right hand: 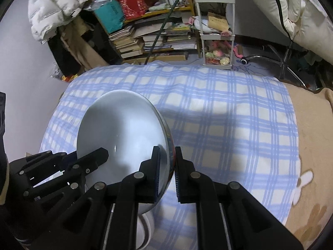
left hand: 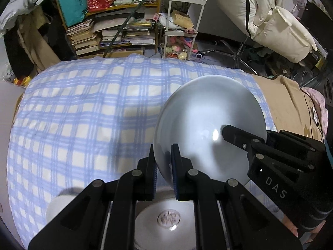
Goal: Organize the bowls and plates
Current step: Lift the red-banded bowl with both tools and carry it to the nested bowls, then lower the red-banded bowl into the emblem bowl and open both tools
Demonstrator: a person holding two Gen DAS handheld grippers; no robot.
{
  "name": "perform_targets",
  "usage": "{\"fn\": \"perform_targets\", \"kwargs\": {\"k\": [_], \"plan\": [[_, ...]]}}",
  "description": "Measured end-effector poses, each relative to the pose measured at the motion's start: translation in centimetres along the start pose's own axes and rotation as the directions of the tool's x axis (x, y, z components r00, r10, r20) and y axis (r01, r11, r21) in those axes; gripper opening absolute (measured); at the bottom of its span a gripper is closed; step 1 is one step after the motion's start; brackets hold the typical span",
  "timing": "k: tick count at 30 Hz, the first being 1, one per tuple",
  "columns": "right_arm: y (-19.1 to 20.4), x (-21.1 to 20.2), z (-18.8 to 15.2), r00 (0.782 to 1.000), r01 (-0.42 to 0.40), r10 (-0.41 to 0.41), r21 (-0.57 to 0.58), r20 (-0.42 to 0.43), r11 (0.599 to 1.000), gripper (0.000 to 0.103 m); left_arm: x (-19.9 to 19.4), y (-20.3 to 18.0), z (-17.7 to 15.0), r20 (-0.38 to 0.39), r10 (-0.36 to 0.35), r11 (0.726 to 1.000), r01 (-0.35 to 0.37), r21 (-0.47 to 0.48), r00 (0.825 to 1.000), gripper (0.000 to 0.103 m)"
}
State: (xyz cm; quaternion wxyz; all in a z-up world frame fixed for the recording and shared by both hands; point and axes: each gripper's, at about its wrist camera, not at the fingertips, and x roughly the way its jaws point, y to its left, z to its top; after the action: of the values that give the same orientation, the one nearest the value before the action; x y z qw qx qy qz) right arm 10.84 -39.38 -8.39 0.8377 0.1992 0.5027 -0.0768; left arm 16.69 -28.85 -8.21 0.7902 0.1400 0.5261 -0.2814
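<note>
Left wrist view: the left claw (left hand: pixel 162 162) pinches the near rim of a white bowl (left hand: pixel 210 125), which hangs tilted above a blue-and-white checked cloth (left hand: pixel 83 114). The right claw (left hand: pixel 229 134) reaches in from the right, one finger lying inside the bowl. Below the claw sits a white plate (left hand: pixel 166 218) with a small pattern at its centre.

Right wrist view: the right claw (right hand: pixel 167 162) is pinched on the bowl (right hand: pixel 118 125) at its right rim, where a coloured outer band shows. The left claw (right hand: pixel 100 156) grips the opposite edge. Part of another white dish (right hand: pixel 145 229) shows underneath, on the cloth (right hand: pixel 229 114).
</note>
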Motion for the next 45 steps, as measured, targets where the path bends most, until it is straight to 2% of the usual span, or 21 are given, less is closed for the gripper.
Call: {"fn": "perform_targets", "kwargs": {"k": [9,15,22,35,38,40,43,45], "plan": [[3.0,-1.3,-4.2,1.000,-0.009,0.009,-0.029,-0.015,1.000,0.015,-2.5,1.1,-4.9,-0.005,0.038,0.999,-0.038,0.000,0.999,0.012],[4.6,-1.5,-6.8,1.000,-0.004,0.002,-0.056,-0.032,0.998,0.015,-3.3,2.0,-7.8,-0.010,0.039,0.999,-0.039,-0.017,0.999,0.013],[5.6,-0.9,-8.9,0.999,-0.011,0.007,-0.069,-0.051,0.998,0.015,-2.7,3.0,-10.7,-0.032,0.048,0.998,-0.049,-0.035,0.998,0.013],[6.6,0.3,-10.3,0.997,0.026,-0.035,-0.118,-0.072,0.993,0.015,-1.5,3.7,-12.5,-0.044,0.031,0.996,-0.034,-0.077,0.999,0.013],[6.5,0.8,-10.6,0.996,0.026,-0.035,-0.117,-0.077,0.993,0.015,-1.3,3.5,-12.8,-0.044,0.053,0.996,-0.056,-0.067,0.998,0.013],[6.3,1.1,-10.8,0.997,0.018,-0.026,-0.105,-0.079,0.994,0.015,-1.2,3.2,-12.9,-0.039,0.070,0.996,-0.072,-0.053,0.997,0.013],[5.5,1.6,-10.8,0.996,-0.010,0.005,-0.051,-0.090,0.999,0.014,-0.9,3.5,-12.9,-0.048,0.040,0.997,-0.043,-0.065,0.998,0.013],[5.5,2.1,-10.8,0.994,0.021,-0.025,-0.045,-0.108,0.999,0.014,-0.5,3.4,-13.0,-0.059,0.034,0.997,-0.038,-0.063,0.998,0.013]]}}
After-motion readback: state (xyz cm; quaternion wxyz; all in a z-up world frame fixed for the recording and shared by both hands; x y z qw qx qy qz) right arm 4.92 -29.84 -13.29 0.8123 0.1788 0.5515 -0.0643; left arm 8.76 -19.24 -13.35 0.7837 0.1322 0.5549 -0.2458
